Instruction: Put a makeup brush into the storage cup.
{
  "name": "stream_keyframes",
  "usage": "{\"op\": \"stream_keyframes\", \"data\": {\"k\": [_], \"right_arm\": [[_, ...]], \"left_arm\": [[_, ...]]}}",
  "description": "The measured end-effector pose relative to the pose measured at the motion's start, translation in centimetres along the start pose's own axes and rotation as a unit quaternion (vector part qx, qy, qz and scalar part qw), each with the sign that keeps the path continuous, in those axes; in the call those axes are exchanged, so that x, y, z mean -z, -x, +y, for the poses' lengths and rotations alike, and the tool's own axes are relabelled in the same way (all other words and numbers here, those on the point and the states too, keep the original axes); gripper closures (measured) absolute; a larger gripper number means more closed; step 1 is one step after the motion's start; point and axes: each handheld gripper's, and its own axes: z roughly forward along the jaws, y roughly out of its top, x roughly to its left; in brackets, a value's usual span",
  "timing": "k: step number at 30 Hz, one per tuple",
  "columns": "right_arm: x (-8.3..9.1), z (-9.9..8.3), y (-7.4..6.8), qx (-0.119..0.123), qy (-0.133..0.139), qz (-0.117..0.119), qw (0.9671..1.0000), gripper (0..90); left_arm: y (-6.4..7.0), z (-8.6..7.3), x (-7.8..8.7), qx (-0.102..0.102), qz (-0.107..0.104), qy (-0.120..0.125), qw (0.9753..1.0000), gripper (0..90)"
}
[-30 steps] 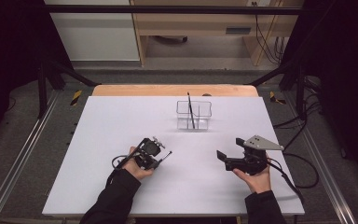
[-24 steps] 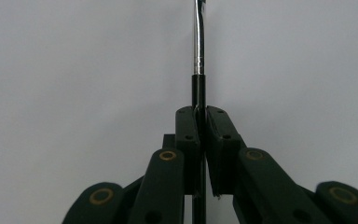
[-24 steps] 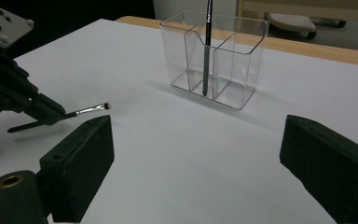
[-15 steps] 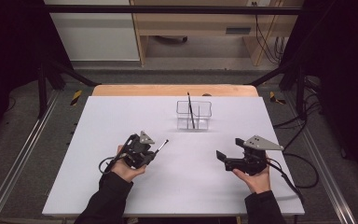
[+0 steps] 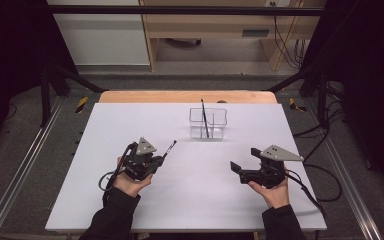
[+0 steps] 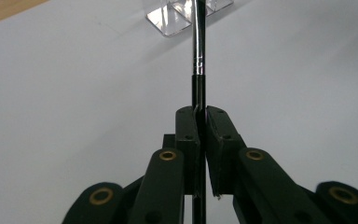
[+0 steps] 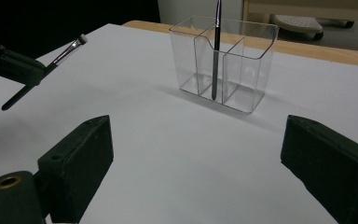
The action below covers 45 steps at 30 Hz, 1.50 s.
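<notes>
We hold a slim makeup brush (image 5: 168, 149) by its black handle in the left gripper (image 5: 152, 161), jaws clamped tight on it — in the left gripper view the silver ferrule (image 6: 198, 37) points up toward the clear organizer (image 5: 208, 123). The brush is lifted off the white table (image 5: 105, 125), bristle tip aimed at the organizer yet well apart from it. A second brush (image 5: 204, 118) already stands upright in the organizer's middle compartment, as the right gripper view shows. We judge the work part done: one brush stowed, this one picked up but not yet carried over and dropped in. The right gripper (image 5: 238, 170) rests low at the table's right, jaws wide apart and empty. Beyond the table's wooden far edge (image 5: 185, 96) — grey floor, a pale cabinet, trailing cables.
</notes>
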Motion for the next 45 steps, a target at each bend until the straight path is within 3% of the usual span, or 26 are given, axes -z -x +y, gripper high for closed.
{"op": "stream_keyframes", "data": {"k": [12, 29, 37, 45], "right_arm": [[-0.5, 0.1, -0.6, -0.005, 0.001, 0.007, 1.0000, 9.3], [-1.5, 1.1, -2.2, -0.003, 0.008, 0.022, 0.9997, 9.3], [-1.9, 2.3, -3.0, -0.009, 0.022, 0.033, 0.9992, 9.8], [-3.0, 3.8, -4.4, -0.008, 0.032, 0.043, 0.9985, 10.2]], "left_arm": [[0.0, -0.3, 1.4, 0.023, 0.015, 0.067, 0.9973, 83.4], [0.7, -0.2, 2.1, 0.038, 0.015, 0.118, 0.9922, 83.5], [1.0, 0.0, 2.3, 0.049, 0.017, 0.142, 0.9885, 83.4], [1.3, 0.2, 2.4, 0.055, 0.014, 0.151, 0.9868, 83.4]]}}
